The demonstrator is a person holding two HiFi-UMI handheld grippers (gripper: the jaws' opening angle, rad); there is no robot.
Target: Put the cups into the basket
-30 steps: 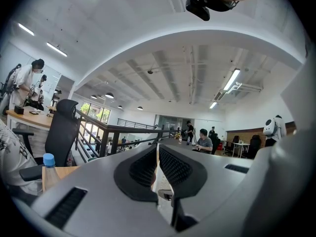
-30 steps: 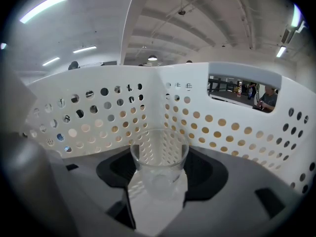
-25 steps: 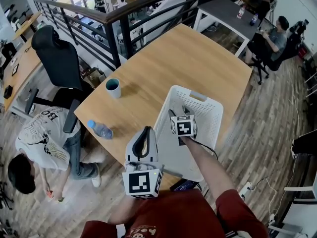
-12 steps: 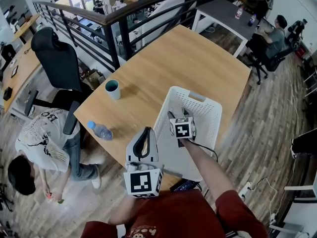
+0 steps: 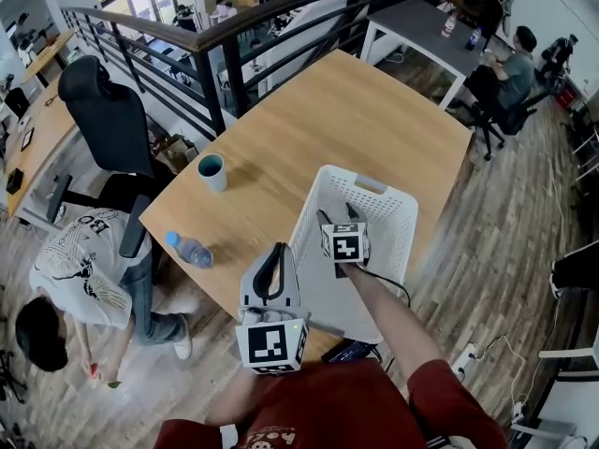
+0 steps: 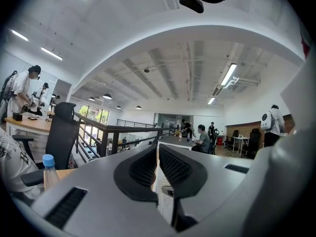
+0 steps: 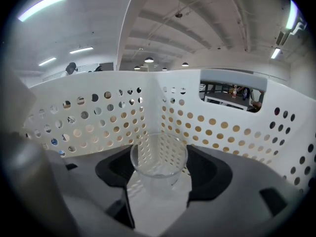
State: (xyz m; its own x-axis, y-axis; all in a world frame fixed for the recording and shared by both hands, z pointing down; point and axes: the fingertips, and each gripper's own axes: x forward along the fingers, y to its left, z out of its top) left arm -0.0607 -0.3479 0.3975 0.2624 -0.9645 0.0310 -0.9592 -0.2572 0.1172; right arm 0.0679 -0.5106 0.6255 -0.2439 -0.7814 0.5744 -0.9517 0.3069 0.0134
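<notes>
A clear glass cup point(image 7: 158, 148) stands upright between the black pads of my right gripper point(image 7: 159, 159), which is shut on it. This gripper point(image 5: 339, 216) reaches down inside the white perforated basket point(image 5: 405, 215), close to its far wall point(image 7: 207, 125). A teal-lined cup point(image 5: 213, 169) stands alone on the wooden table point(image 5: 346, 110), far left of the basket. My left gripper point(image 5: 277, 249) hovers near the table's front edge beside the basket's left wall. Its jaws point(image 6: 158, 157) are shut with nothing between them.
A plastic bottle with a blue cap point(image 5: 190, 249) lies near the table's left edge, and shows at lower left in the left gripper view point(image 6: 48, 171). A black office chair point(image 5: 110, 110), a crouching person point(image 5: 75, 260) and a railing point(image 5: 215, 40) lie beyond that edge.
</notes>
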